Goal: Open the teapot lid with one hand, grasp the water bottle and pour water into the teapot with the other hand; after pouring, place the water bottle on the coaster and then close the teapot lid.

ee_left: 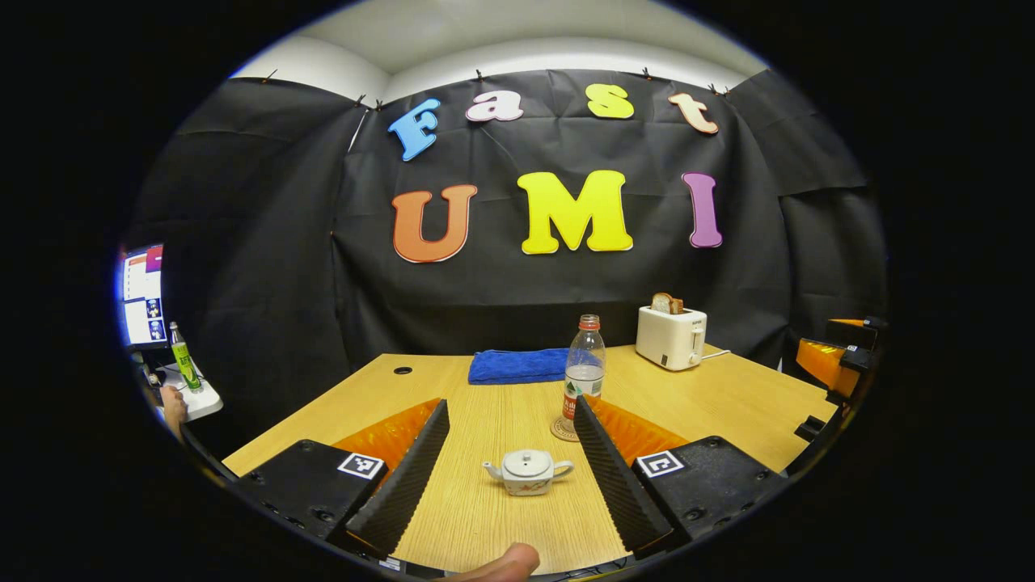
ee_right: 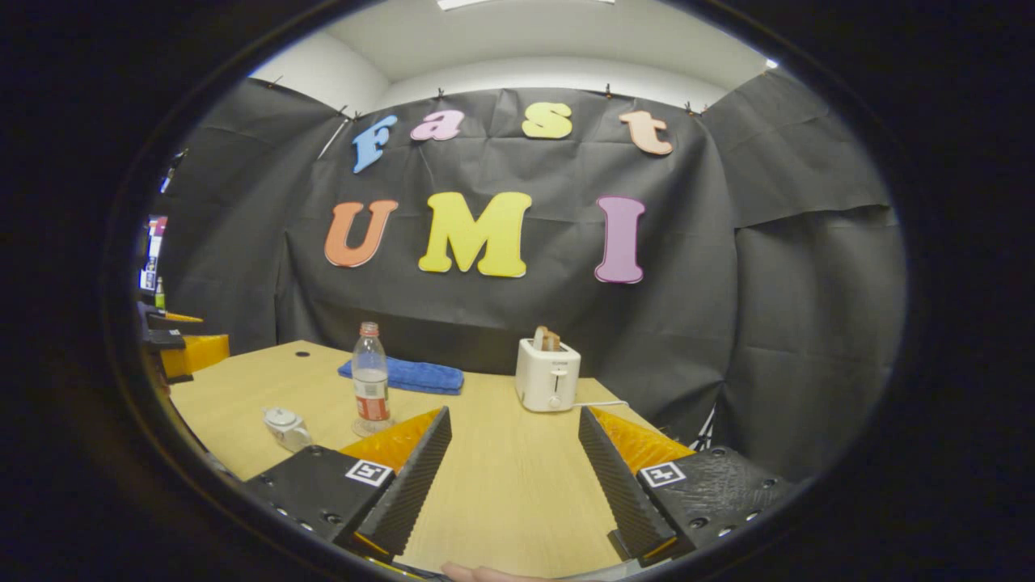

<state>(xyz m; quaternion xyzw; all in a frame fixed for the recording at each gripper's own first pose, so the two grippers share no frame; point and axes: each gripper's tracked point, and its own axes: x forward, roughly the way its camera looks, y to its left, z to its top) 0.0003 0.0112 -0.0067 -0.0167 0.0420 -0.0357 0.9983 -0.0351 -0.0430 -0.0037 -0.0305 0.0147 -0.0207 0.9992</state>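
A small white teapot point(ee_left: 527, 472) with its lid on sits on the wooden table point(ee_left: 485, 420), seen between the fingers of my open left gripper point(ee_left: 511, 416). Behind it a clear water bottle point(ee_left: 584, 369) with an orange cap stands upright on a round coaster point(ee_left: 559, 429). In the right gripper view the teapot point(ee_right: 285, 428) and the bottle point(ee_right: 371, 381) lie off to the left, and my right gripper point(ee_right: 515, 423) hangs open over bare table point(ee_right: 509, 485) with nothing between its fingers. The right gripper point(ee_left: 833, 364) also shows at the right edge of the left gripper view.
A folded blue towel point(ee_left: 517, 365) lies at the back of the table. A white toaster point(ee_left: 671, 337) holding toast stands at the back right, its cord trailing right. A screen, a green bottle point(ee_left: 185, 358) and a person's hand point(ee_left: 172, 404) are at far left.
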